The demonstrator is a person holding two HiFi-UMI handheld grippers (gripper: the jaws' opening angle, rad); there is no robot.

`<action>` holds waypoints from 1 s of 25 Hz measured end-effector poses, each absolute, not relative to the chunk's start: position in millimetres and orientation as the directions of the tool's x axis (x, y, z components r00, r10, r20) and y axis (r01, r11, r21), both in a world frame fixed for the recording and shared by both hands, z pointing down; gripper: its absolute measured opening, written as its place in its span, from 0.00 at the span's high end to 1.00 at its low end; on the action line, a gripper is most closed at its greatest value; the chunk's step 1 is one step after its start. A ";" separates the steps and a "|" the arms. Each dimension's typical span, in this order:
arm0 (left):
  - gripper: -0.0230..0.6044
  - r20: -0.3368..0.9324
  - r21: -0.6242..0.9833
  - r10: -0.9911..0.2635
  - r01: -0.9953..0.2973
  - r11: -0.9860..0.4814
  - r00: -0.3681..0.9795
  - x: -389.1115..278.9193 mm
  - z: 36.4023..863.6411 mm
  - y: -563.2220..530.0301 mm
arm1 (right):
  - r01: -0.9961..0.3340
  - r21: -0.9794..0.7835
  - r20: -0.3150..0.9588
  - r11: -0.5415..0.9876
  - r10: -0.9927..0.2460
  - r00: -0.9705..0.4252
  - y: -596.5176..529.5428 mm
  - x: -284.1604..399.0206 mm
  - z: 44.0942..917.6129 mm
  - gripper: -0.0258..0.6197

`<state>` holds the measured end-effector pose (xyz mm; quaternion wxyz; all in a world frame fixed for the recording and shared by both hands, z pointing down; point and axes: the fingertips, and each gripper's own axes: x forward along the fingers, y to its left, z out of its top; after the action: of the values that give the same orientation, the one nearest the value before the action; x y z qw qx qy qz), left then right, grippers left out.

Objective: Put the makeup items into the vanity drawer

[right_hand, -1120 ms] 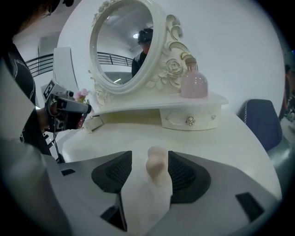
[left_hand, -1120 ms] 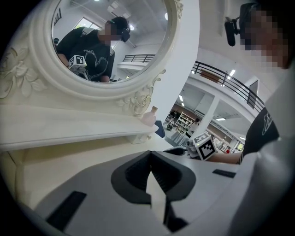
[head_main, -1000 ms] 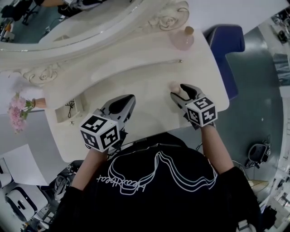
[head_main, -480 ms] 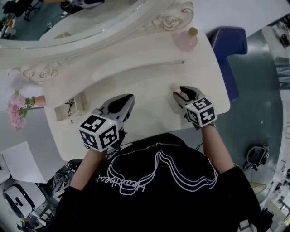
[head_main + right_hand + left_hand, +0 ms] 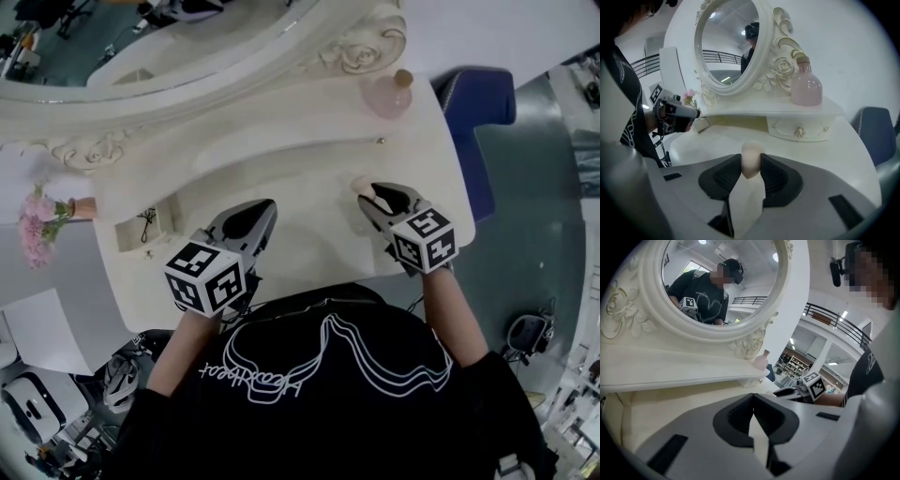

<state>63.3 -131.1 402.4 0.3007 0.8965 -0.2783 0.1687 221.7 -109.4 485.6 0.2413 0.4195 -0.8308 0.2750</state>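
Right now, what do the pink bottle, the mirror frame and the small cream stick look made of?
The pink bottle: translucent frosted glass or plastic, since light glows through it. The mirror frame: glossy cream-painted wood or moulded resin, with highlights on the carved roses. The cream stick: smooth and matt, probably plastic, but too blurred to be sure.
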 end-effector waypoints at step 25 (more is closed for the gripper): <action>0.96 0.413 0.428 -0.597 -0.725 -0.539 0.688 -15.2 364.8 -140.7 | -0.571 -0.209 0.388 0.794 -0.469 -0.794 -160.6 90.3 360.8 0.76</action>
<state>-15.2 -140.7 364.8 0.2936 0.8705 -0.3797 0.1090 90.3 -160.6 360.8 0.1603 0.2784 -0.9334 0.1598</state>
